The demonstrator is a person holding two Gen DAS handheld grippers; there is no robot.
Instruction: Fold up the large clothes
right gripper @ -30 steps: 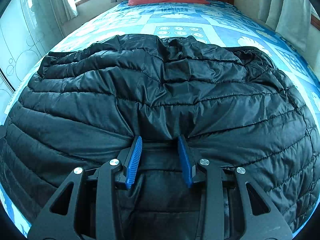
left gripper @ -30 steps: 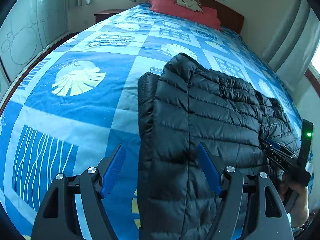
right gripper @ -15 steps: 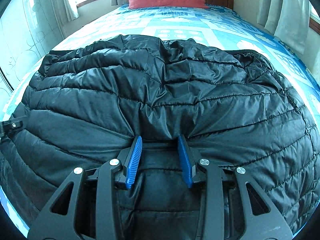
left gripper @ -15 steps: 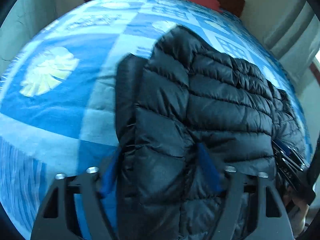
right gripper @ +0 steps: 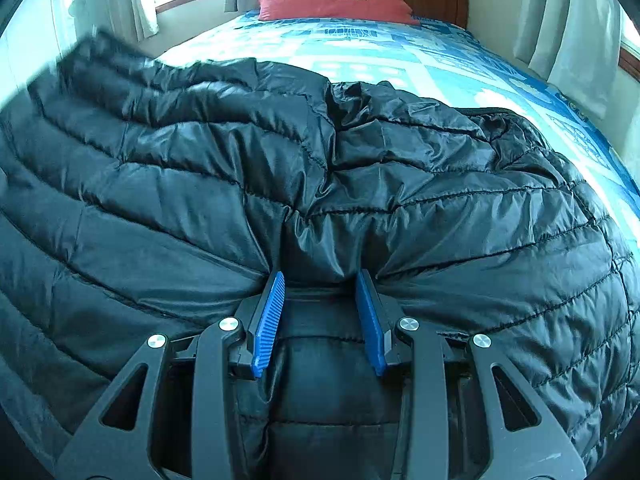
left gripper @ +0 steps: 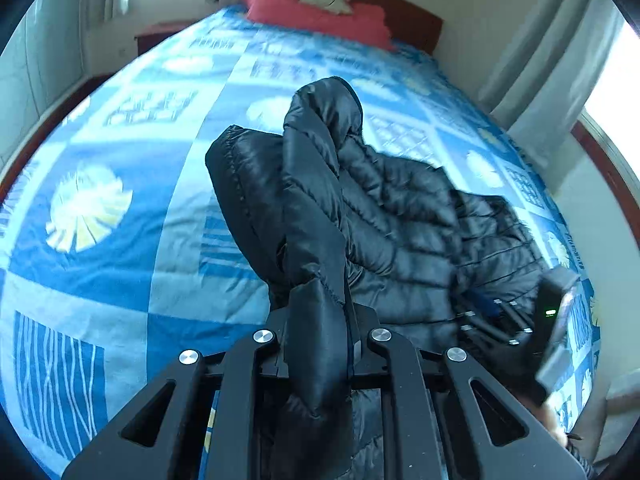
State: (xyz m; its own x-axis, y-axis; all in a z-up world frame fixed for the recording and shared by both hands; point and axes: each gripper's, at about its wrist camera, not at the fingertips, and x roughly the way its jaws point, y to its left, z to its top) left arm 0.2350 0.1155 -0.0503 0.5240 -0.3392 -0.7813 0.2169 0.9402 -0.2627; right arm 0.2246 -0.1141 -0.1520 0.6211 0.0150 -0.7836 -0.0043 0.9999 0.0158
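Black quilted jacket (right gripper: pixel 360 184) lies across the foot of your bed (left gripper: pixel 120 208), on the blue patterned cover, with the red pillow (right gripper: pixel 332 2) well beyond it at the headboard. Your left hand-held gripper (left gripper: pixel 320 344) is closing on a thick fold at the jacket's left edge; the padding is bunched between the jaws and hides the pads, and that side of the jacket stands raised off the cover, with the sleeve or side panel hanging beside it. Your right hand-held gripper (right gripper: pixel 320 316) has its blue pads set either side of a puckered pinch of the near edge, so you are gripping fabric there too, jaws partly closed.

As for progress, you look to be early. Both hands have their hold and the left side is starting to lift, but no fold has been laid down: the body of the jacket is spread wide and rumpled in the right wrist view. What seems left is carrying the left side over, flattening the puffy layers, and then folding the length down.
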